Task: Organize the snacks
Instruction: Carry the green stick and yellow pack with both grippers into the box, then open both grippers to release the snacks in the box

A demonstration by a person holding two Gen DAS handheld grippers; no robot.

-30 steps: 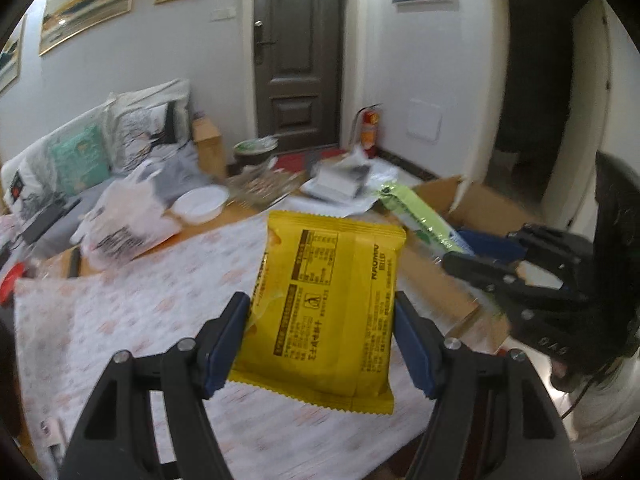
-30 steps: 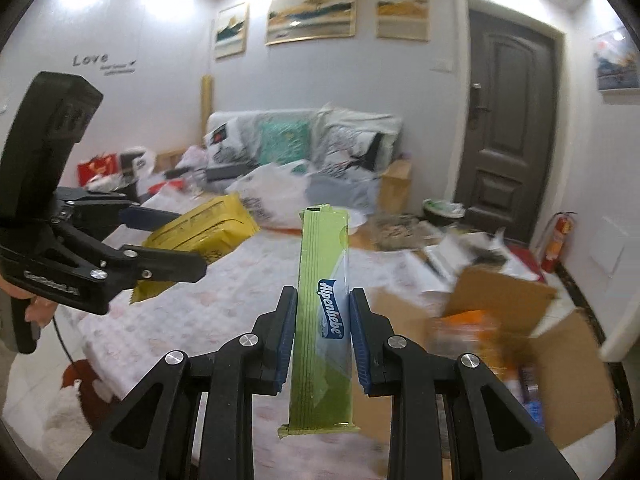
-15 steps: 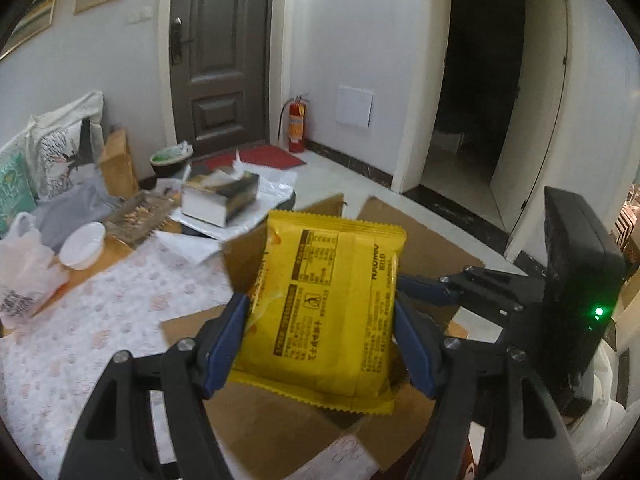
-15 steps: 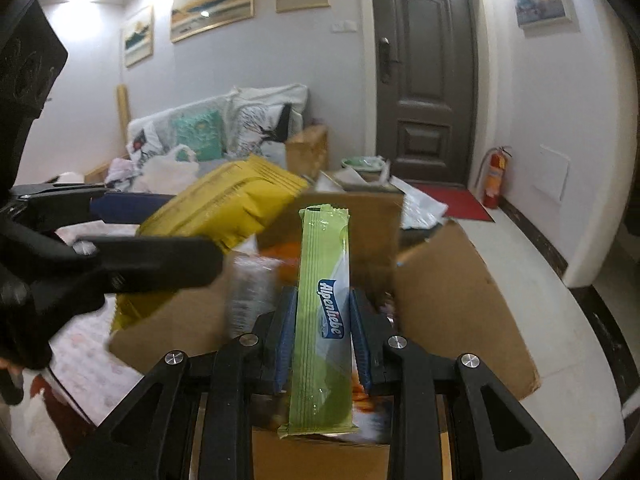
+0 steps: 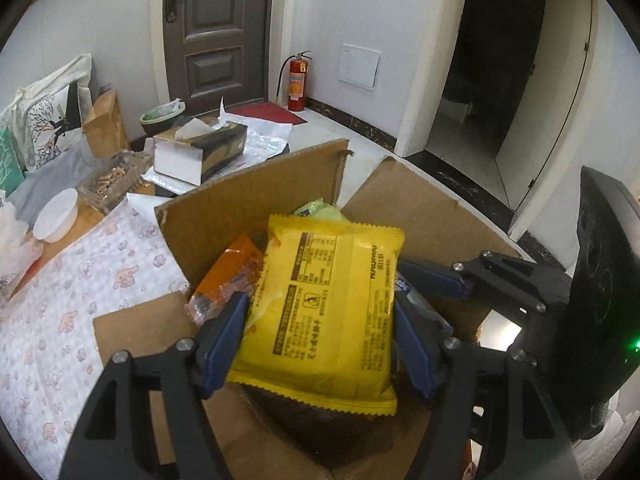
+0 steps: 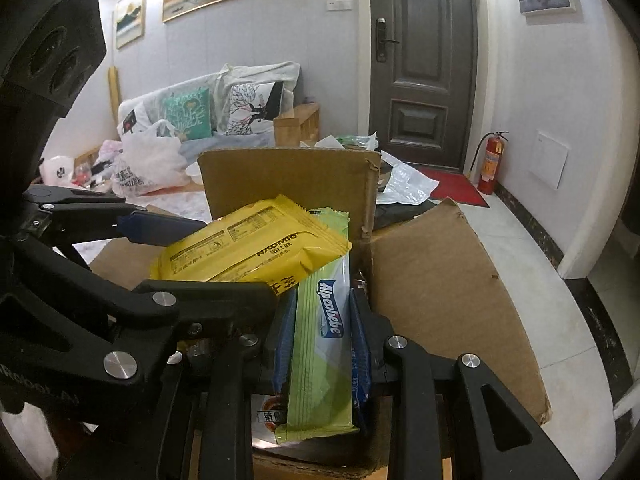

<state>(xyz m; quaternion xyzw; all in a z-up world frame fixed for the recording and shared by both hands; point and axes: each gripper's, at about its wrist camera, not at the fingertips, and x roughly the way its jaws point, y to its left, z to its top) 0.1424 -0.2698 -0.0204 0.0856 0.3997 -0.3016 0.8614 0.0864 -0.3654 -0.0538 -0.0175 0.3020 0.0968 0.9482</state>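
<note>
Left gripper [image 5: 320,336] clenched on flat yellow foil snack packet [image 5: 328,304], held above open brown cardboard box [image 5: 256,204]. Right gripper [image 6: 320,340] clenched on long green-and-white Alpenliebe candy pack [image 6: 324,340], just right of yellow packet, also over box. Orange crinkly snack wrapper [image 5: 228,276] inside box, left of yellow packet. Box on desk with floral white cloth [image 5: 80,280]. Tissue box [image 5: 200,148] far left.

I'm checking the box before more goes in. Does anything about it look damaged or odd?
The cardboard box has a torn, ragged edge at the top corner of its upright flap. Otherwise nothing stands out.
</note>
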